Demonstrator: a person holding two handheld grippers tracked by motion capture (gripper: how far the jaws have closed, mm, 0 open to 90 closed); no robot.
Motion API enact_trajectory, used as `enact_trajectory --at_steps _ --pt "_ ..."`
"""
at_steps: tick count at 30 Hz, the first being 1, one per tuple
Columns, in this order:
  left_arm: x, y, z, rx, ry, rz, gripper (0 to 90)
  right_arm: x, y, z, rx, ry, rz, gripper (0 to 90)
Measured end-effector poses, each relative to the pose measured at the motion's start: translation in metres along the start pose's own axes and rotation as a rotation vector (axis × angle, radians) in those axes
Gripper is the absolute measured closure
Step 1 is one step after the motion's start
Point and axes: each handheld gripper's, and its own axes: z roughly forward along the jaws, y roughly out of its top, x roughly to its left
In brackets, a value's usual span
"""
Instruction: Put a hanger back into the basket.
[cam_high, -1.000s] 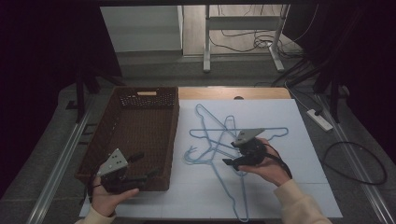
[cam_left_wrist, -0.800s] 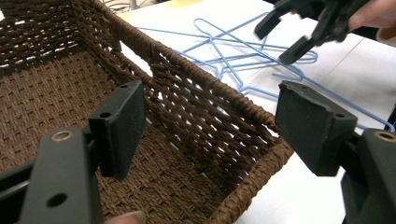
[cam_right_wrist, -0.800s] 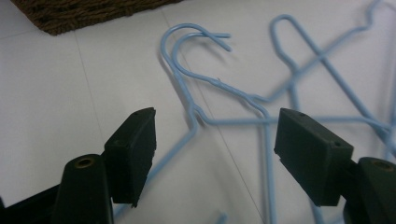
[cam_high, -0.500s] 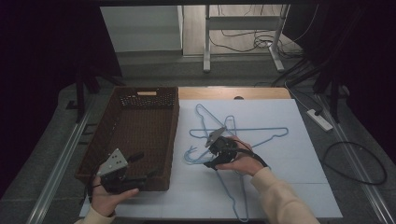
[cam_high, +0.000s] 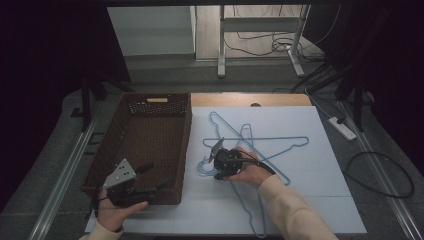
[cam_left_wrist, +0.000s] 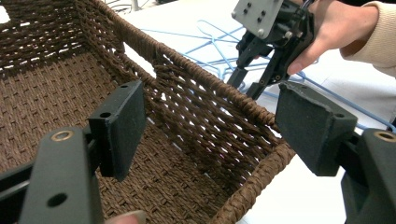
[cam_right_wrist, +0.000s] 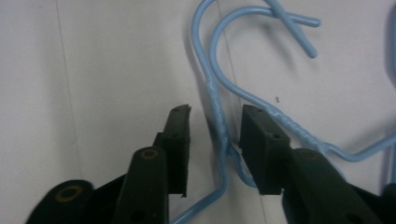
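High view: three light-blue wire hangers (cam_high: 260, 150) are seen lying crossed on the white table sheet (cam_high: 320, 200), just right of the brown wicker basket (cam_high: 145, 145). R gripper (cam_high: 216, 161) is held low over the hanger hooks near the basket's right wall, tips pointed left.

Right gripper view — the twisted neck of one hanger (cam_right_wrist: 218, 119) is seen between the two black jaws; a gap shows between the left pad and the wire, so the neck is bracketed, not clamped. Whether the right pad touches the 2nd hanger's neck (cam_right_wrist: 280, 120) beside it can't be told. Jaws have just been closing, w/ the wire between them.

L gripper (cam_left_wrist: 219, 130) is held at the basket's near right corner. Left gripper view: jaws are set wide apart, straddling the woven rim (cam_left_wrist: 243, 107), nothing pressed by the pads. R gripper (cam_left_wrist: 250, 79) is seen beyond the rim, over the hangers (cam_left_wrist: 219, 44).
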Motion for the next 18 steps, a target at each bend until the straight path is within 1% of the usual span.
enact_trajectory --at_steps 1,2,3,6,9,11,12,14,15,16,17,18 --pt "0.0 0.0 0.0 0.0 0.0 0.0 25.3 0.0 0.001 0.0 -0.001 0.006 -0.004 69.9" --pt "0.0 0.0 0.0 0.0 0.0 0.0 25.3 -0.001 0.001 0.0 0.002 0.029 -0.01 76.3" --pt "0.0 0.0 0.0 -0.001 0.0 0.001 25.3 -0.002 0.001 0.0 0.003 0.042 -0.014 78.4" --pt "0.0 0.0 0.0 -0.001 0.001 0.001 25.4 -0.001 0.001 0.0 0.002 0.038 -0.043 82.0" --pt "0.0 0.0 0.0 -0.001 0.002 0.001 25.3 0.004 0.002 -0.001 0.015 -0.017 -0.086 86.2" --pt "0.0 0.001 -0.001 -0.002 0.002 0.002 25.4 0.004 0.002 -0.002 0.017 -0.026 -0.084 86.2" --pt "0.0 0.001 -0.001 -0.003 0.003 0.002 25.3 0.004 0.001 -0.004 0.005 -0.023 -0.081 86.3" --pt "-0.001 0.001 -0.001 -0.005 0.002 0.003 25.4 0.005 -0.001 -0.008 0.001 -0.039 -0.09 86.5" --pt "-0.001 0.002 -0.002 -0.008 0.004 0.005 25.4 0.004 -0.002 -0.014 -0.021 -0.055 -0.084 86.6" --pt "-0.001 0.002 -0.002 -0.01 0.004 0.005 25.4 0.004 -0.003 -0.016 -0.035 -0.06 -0.081 86.7" --pt "-0.001 0.002 -0.002 -0.012 0.004 0.005 25.4 0.004 -0.004 -0.02 -0.048 -0.069 -0.068 86.8" --pt "-0.001 0.002 -0.002 -0.012 0.004 0.005 25.4 0.004 -0.004 -0.02 -0.048 -0.069 -0.068 86.8"
